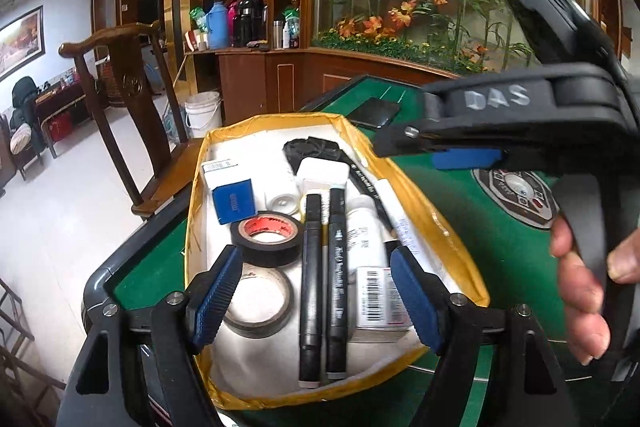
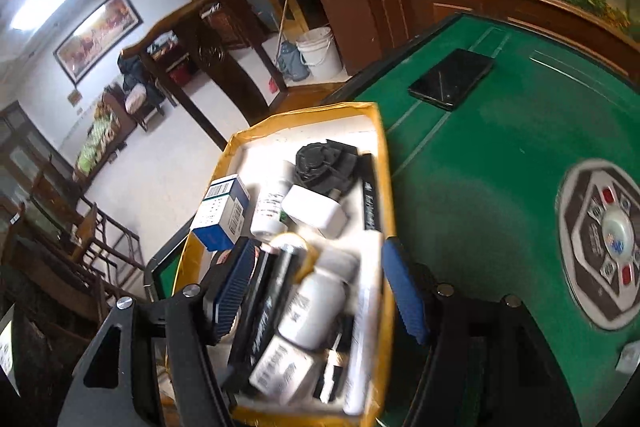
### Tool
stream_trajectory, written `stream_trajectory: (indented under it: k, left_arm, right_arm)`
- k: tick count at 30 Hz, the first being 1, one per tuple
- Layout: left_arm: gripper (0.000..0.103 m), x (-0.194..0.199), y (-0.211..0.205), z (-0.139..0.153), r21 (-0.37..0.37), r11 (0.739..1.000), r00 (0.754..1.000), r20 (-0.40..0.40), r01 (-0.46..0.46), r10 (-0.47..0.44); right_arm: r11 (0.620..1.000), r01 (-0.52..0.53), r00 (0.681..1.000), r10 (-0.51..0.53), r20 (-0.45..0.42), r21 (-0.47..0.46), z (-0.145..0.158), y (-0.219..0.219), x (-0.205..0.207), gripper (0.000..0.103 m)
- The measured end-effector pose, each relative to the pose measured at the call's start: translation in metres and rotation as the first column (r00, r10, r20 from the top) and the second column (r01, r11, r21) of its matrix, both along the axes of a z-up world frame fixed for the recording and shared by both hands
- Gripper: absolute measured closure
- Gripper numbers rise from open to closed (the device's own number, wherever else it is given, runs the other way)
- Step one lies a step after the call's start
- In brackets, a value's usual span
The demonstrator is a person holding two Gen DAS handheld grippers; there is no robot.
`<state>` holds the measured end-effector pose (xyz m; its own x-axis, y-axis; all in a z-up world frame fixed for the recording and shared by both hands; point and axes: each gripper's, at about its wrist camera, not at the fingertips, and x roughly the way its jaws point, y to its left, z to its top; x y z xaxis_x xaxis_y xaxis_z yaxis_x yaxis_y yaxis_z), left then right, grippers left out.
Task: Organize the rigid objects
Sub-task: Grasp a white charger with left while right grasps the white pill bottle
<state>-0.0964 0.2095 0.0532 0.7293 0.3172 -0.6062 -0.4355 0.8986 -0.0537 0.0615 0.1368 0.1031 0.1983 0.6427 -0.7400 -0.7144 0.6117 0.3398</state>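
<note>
A yellow-rimmed box [image 1: 198, 187] with a white inside sits on the green table and holds two black markers [image 1: 312, 291], two tape rolls [image 1: 266, 237], a blue and white carton [image 1: 232, 197], white bottles [image 1: 362, 231], a white pen and a black part. My left gripper [image 1: 316, 291] is open and empty, hovering over the box's near end. My right gripper [image 2: 320, 291] is open and empty above the same box [image 2: 382, 163]; it also shows in the left wrist view [image 1: 464, 147], above the box's right side, held by a hand.
A black phone [image 2: 450, 79] lies on the green felt table [image 2: 500, 147] beyond the box. A round control panel [image 2: 604, 247] sits in the table's middle. A wooden chair [image 1: 132, 107] stands left of the table, with a white bucket [image 1: 202, 115] behind.
</note>
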Motion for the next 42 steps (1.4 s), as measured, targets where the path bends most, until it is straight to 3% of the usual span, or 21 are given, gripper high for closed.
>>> stream_trajectory:
  k: [4, 11, 14, 16, 22, 25, 29, 31, 34, 36, 38, 40, 42]
  left_arm:
    - [0.022, 0.002, -0.011, 0.007, 0.023, 1.0, 1.0, 0.007, 0.018, -0.018]
    - [0.021, 0.014, -0.046, 0.017, 0.063, 0.994, 0.996, 0.007, 0.085, -0.085]
    - [0.02, 0.024, -0.068, 0.018, 0.079, 0.987, 0.991, -0.009, 0.137, -0.137]
    - [0.02, 0.031, -0.082, 0.016, 0.079, 0.981, 0.984, -0.024, 0.176, -0.174]
    - [0.02, 0.041, -0.118, 0.007, 0.067, 0.961, 0.962, -0.073, 0.269, -0.264]
    - [0.02, 0.044, -0.128, 0.005, 0.044, 0.953, 0.951, -0.086, 0.3, -0.296]
    - [0.021, 0.044, -0.134, 0.004, 0.038, 0.947, 0.945, -0.095, 0.318, -0.313]
    - [0.02, 0.044, -0.134, 0.005, 0.034, 0.946, 0.943, -0.096, 0.322, -0.318]
    - [0.02, 0.044, -0.134, 0.005, 0.029, 0.945, 0.942, -0.097, 0.324, -0.32]
    - [0.02, 0.046, -0.135, 0.006, 0.024, 0.943, 0.94, -0.098, 0.331, -0.327]
    - [0.02, 0.05, -0.138, 0.006, 0.014, 0.938, 0.934, -0.1, 0.346, -0.343]
    - [0.019, 0.057, -0.142, 0.007, -0.009, 0.929, 0.924, -0.1, 0.37, -0.369]
    - [0.018, 0.066, -0.15, 0.009, -0.036, 0.911, 0.906, -0.093, 0.411, -0.412]
  right_arm:
    - [0.999, 0.037, 0.999, -0.037, -0.012, 0.039, 0.003, -0.036, 0.001, 0.037]
    - [0.977, 0.193, 0.981, -0.192, -0.012, 0.095, 0.004, -0.14, 0.013, 0.034]
    - [0.949, 0.288, 0.957, -0.29, -0.003, 0.129, 0.006, -0.194, 0.026, 0.034]
    - [0.915, 0.382, 0.923, -0.386, 0.008, 0.128, 0.007, -0.234, 0.043, 0.03]
    - [0.851, 0.521, 0.853, -0.517, -0.07, 0.071, -0.026, -0.298, 0.093, 0.03]
    - [0.852, 0.519, 0.847, -0.502, -0.178, 0.066, -0.045, -0.309, 0.106, 0.03]
    - [0.875, 0.482, 0.859, -0.464, -0.216, 0.041, -0.05, -0.295, 0.093, 0.029]
    - [0.911, 0.409, 0.888, -0.381, -0.258, 0.059, -0.05, -0.281, 0.074, 0.029]
    - [0.958, 0.23, 0.927, -0.162, -0.338, 0.17, -0.049, -0.252, 0.048, 0.028]
    - [0.954, 0.224, 0.939, -0.156, -0.308, 0.2, -0.041, -0.253, 0.045, 0.028]
    - [0.938, 0.313, 0.938, -0.281, -0.202, 0.149, -0.032, -0.266, 0.048, 0.029]
    - [0.901, 0.429, 0.903, -0.427, -0.035, 0.062, -0.024, -0.284, 0.053, 0.029]
    - [0.867, 0.497, 0.868, -0.497, -0.007, 0.042, -0.023, -0.3, 0.06, 0.029]
